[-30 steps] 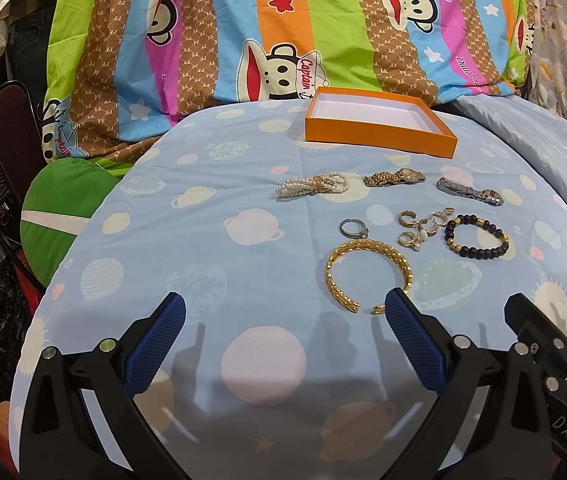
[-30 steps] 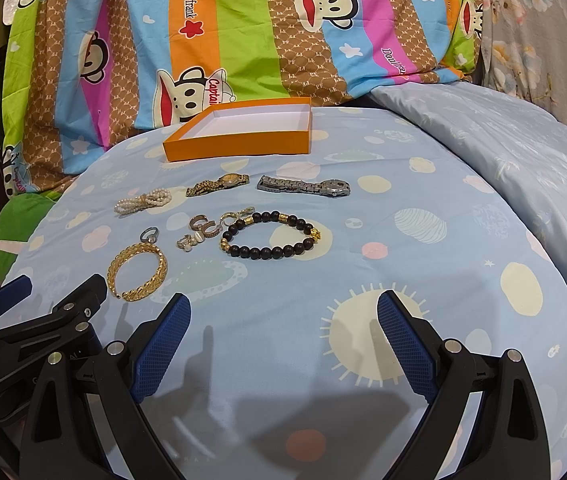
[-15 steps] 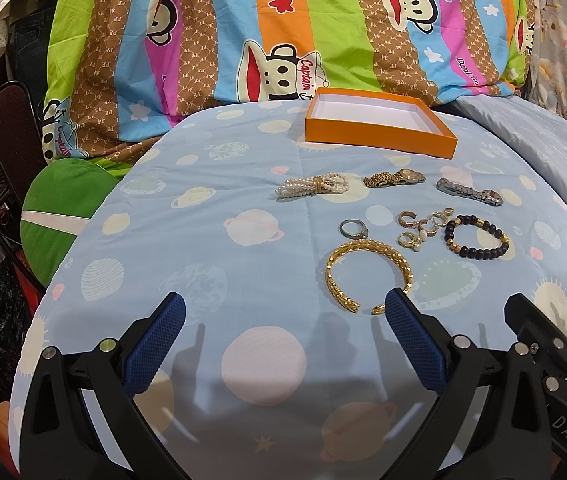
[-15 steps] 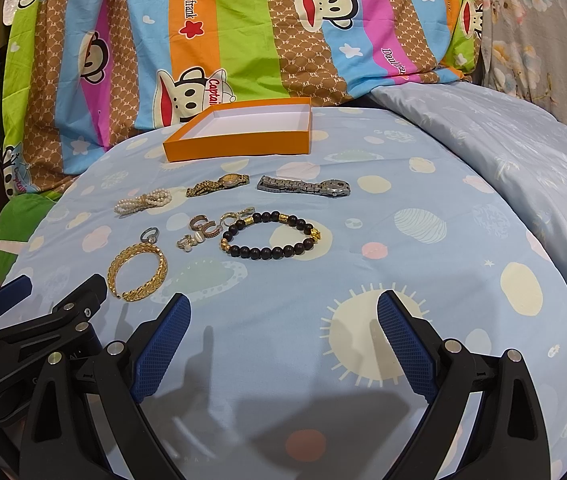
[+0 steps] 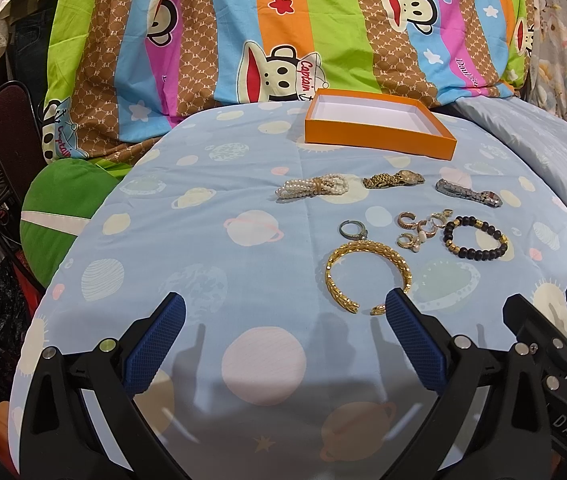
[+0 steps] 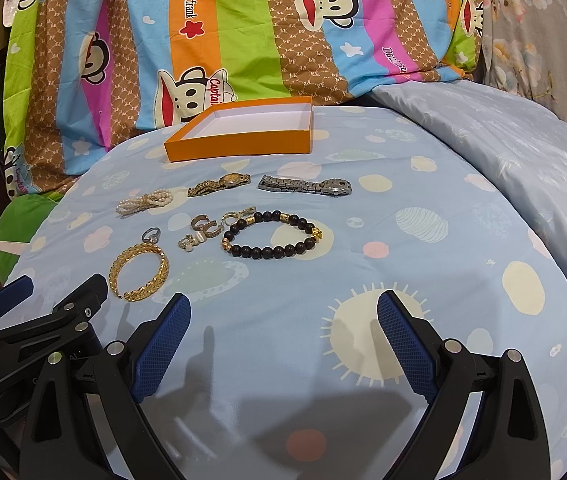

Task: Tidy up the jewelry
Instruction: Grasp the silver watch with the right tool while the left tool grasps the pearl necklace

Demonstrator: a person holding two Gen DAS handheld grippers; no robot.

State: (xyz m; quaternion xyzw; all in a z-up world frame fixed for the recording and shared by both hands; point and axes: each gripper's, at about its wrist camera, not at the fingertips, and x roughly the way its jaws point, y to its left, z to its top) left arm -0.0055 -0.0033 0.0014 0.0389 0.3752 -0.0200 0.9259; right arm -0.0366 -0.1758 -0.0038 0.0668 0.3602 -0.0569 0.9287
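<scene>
Both held low over the pale blue planet-print bedsheet (image 5: 211, 240), jaws spread wide, nothing between them: left gripper (image 5: 283, 344) just short of the open gold leaf-pattern cuff bangle (image 5: 367, 276), right gripper (image 6: 283, 344) near the dark wooden bead bracelet (image 6: 271, 236). Further back, in a row: pearl strand bundle (image 5: 313, 187), gold watch (image 5: 393, 179), silver link watch (image 6: 305, 187). Small silver ring (image 5: 353, 230) beside a cluster of gold rings (image 5: 423, 230) (maybe earrings, too tiny to tell). Shallow orange cardboard box (image 6: 239, 146) at the far edge, white inside.
</scene>
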